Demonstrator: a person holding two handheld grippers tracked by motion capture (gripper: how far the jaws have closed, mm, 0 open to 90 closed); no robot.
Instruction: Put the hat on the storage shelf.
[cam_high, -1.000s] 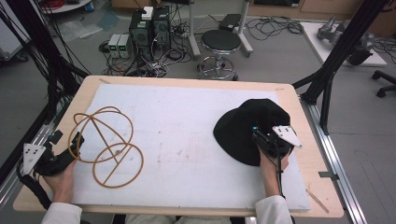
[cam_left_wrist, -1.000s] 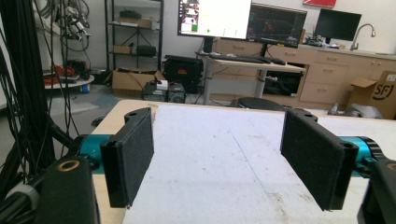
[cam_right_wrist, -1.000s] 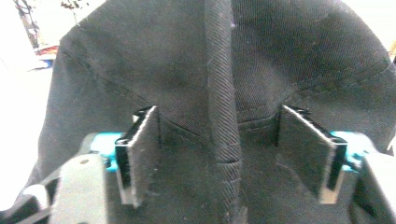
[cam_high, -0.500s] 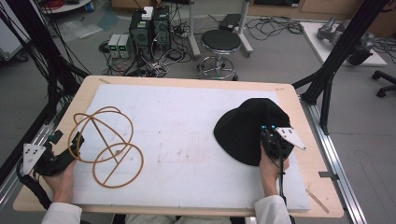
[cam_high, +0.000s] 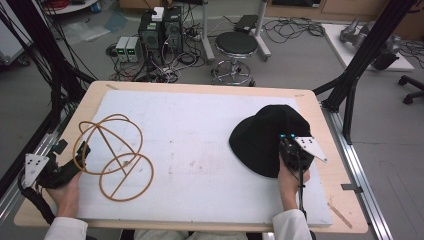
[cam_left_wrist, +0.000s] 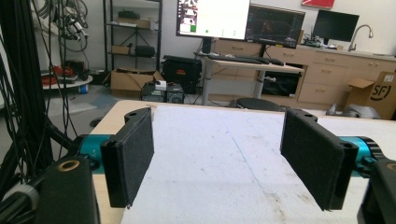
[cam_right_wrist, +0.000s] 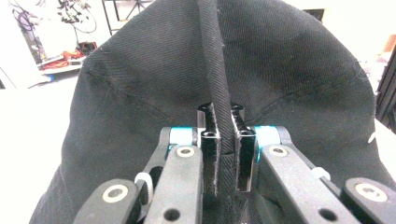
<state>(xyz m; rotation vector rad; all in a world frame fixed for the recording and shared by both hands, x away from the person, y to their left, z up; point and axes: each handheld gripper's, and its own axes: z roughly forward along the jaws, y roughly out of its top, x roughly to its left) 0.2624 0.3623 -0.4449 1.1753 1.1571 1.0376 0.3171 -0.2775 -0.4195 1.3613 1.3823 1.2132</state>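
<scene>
A black fabric hat (cam_high: 265, 132) lies on the right side of the white mat (cam_high: 200, 130). My right gripper (cam_high: 290, 145) sits over its near edge, shut on a raised fold of the hat's brim (cam_right_wrist: 219, 84) that runs up between the two pads. A wooden ring stand (cam_high: 112, 155), made of thin hoops and rods, rests at the left of the mat. My left gripper (cam_high: 75, 157) is held at the table's left edge, just beside the stand. In the left gripper view its pads (cam_left_wrist: 130, 154) stand wide apart with only bare mat between them.
The mat covers a wooden table (cam_high: 210, 87) with a black frame post (cam_high: 360, 65) at the right. Behind the table stand a stool (cam_high: 235, 47) and computer boxes (cam_high: 155, 32) with cables on the floor. A desk with monitors (cam_left_wrist: 243, 21) is farther off.
My right gripper has shifted a little to the right on the hat's near edge. The left gripper and the ring stand have stayed put.
</scene>
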